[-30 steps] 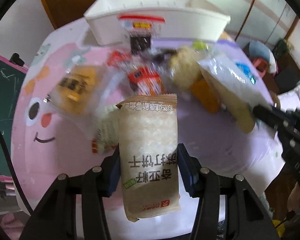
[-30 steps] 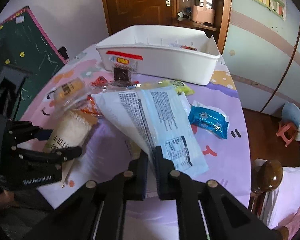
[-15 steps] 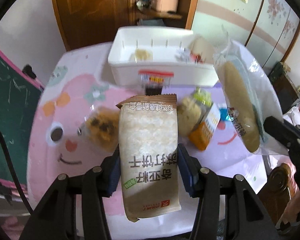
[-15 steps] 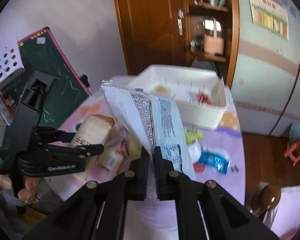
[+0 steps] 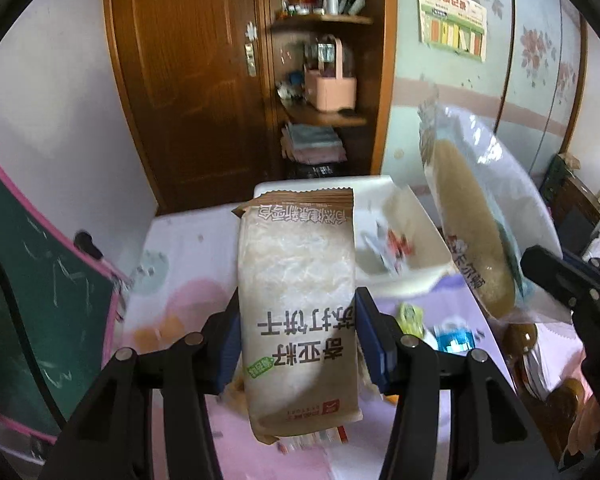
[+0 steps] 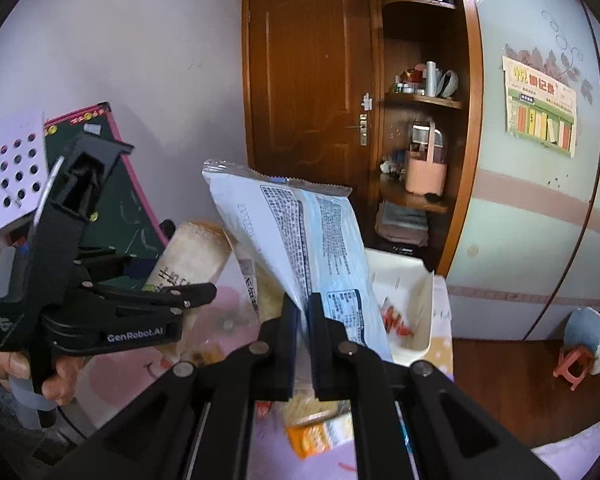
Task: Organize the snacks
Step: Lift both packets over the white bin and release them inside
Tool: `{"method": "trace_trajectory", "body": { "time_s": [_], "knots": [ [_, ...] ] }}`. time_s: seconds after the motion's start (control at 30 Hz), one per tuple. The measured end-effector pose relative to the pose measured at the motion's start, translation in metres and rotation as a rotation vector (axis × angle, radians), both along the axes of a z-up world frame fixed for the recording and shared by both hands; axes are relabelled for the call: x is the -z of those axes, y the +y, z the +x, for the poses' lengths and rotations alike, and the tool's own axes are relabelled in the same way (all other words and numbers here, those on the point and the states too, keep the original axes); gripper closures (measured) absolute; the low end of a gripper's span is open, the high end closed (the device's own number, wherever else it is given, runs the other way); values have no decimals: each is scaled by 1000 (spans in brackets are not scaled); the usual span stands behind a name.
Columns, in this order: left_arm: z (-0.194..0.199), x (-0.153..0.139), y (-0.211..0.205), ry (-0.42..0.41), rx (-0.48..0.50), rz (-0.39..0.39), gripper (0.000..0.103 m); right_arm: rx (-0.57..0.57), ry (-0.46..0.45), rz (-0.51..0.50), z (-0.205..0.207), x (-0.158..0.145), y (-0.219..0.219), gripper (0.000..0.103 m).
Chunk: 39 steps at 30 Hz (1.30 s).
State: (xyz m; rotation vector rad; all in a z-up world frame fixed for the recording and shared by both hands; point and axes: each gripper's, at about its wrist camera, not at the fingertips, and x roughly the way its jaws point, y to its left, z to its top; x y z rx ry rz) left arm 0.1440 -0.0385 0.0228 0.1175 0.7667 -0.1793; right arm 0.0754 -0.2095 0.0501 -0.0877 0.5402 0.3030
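The left gripper is closed on a brown cracker packet, which is held up in the air above the pink table. The right gripper is pinched tightly on the edge of a white and blue bread packet. Behind both packets a white bin is seen on the table.

Glossy plastic cracker packet — polished wood door behind.

Left gripper clamping cracker packet, white bin beyond
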Motion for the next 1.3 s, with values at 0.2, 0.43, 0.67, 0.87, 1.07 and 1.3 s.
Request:
{"method": "trace_trajectory", "body": {
  "time_s": [0.2,0.43,0.67,0.87,1.07,1.3],
  "knots": [
    [53,-27,-3,-53,-39,25,53,68,-34,-13,49,-18,-4,98],
    [106,-33,-20,-82,-44,49,53,133,-57,1,103,-26,-12,98],
    [161,4,-34,-35,-61,3,53,170,22,23,155,2,-22,98],
    [201,49,-46,61,-61,-20,53,197,149,51,192,47,-31,97],
    [225,86,-56,131,-54,0,52,234,247,52,214,88,-33,97],
    [229,102,-61,139,-58,26,30,284,335,64,233,119,-33,96]
  ]
}}
